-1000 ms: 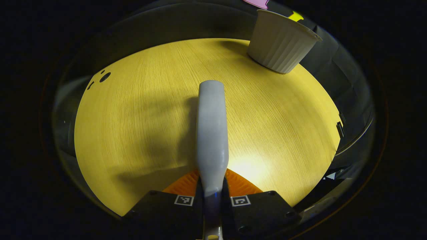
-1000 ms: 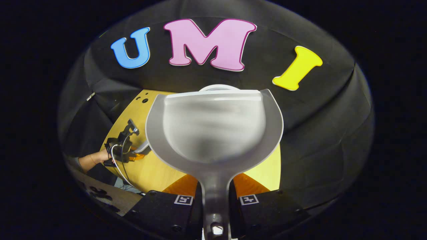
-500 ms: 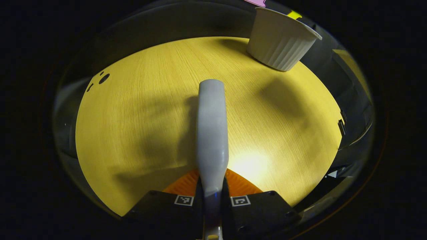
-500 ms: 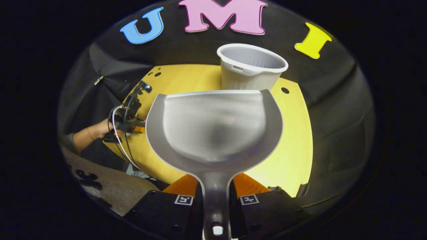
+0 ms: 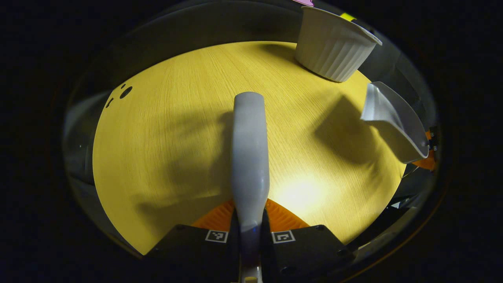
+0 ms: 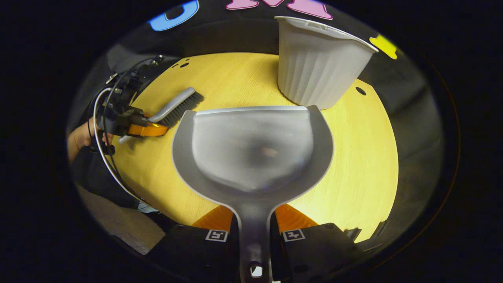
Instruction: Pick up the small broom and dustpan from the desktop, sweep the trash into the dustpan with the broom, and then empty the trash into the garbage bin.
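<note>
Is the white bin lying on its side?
No, the white garbage bin stands upright on the yellow desktop, open end up.

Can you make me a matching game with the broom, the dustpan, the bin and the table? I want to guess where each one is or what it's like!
Things:
1. broom
2. dustpan
3. garbage bin
4. table

Clues:
A. yellow wood underneath everything
B. held in the right gripper, raised off the table
C. standing upright at the far edge of the table
D. held in the left gripper

Pairs: 1-D, 2-B, 3-C, 4-A
</note>
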A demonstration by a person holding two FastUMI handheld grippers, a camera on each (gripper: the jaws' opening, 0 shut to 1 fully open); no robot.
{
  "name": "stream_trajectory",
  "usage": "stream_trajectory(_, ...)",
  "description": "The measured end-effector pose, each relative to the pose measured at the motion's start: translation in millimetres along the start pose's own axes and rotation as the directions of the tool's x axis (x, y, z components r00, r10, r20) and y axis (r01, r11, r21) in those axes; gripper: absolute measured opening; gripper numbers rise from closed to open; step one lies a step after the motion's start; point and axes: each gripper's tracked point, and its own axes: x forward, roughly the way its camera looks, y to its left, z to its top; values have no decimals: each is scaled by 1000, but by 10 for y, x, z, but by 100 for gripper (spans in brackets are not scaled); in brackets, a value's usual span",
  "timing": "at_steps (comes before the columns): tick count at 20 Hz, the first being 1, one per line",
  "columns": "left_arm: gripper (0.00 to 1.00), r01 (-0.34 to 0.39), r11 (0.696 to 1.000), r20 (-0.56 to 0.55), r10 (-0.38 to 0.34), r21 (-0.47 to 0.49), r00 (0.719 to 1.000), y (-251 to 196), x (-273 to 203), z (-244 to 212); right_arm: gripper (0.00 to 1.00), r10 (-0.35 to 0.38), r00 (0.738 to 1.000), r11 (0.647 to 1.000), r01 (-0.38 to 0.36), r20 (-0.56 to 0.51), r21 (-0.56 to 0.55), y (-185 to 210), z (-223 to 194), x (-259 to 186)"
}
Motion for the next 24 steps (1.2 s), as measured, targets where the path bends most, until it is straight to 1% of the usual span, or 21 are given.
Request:
stream_trajectory(4,26,-21,1000,-10,21,10,1000,1,0,-1,36,9,1000,1000,-9,16,12,24,-42,260)
stream_trajectory(8,27,-40,999,-22,40,11,999,-7,1,0,36,0,1000,1000,0,2,-4,29,-93,433)
stream_trajectory(12,26,-45,999,-16,45,10,999,-11,-3,4,36,-10,1000,1000,10,-18,5,40,-147,585)
stream_trajectory(14,26,-46,999,-15,46,13,999,-7,2,10,37,-8,1000,1000,8,-26,-1,43,-174,605)
stream_trajectory(15,27,-48,999,-15,48,14,999,-4,2,10,31,-9,1000,1000,9,-25,-5,52,-179,612)
stream_trajectory(16,27,-50,999,-19,50,15,999,-4,6,6,37,-8,1000,1000,8,-21,-4,51,-165,617)
stream_trajectory(19,29,-60,998,-48,60,16,997,-26,14,-20,38,-8,1000,1000,8,-21,4,37,-145,626)
stream_trajectory(21,30,-66,998,-64,67,17,996,-39,4,-45,39,6,1000,1000,-6,-20,9,65,-144,610)
stream_trajectory(22,34,-68,998,-66,69,16,995,-49,-11,-57,39,12,1000,1000,-12,-15,15,74,-141,591)
stream_trajectory(23,27,-73,997,-60,74,15,995,-54,-40,-62,39,17,1000,1000,-17,-15,23,75,-133,563)
stream_trajectory(24,32,-78,997,-55,79,17,995,-67,-76,-56,39,22,1000,999,-21,-16,35,80,-154,539)
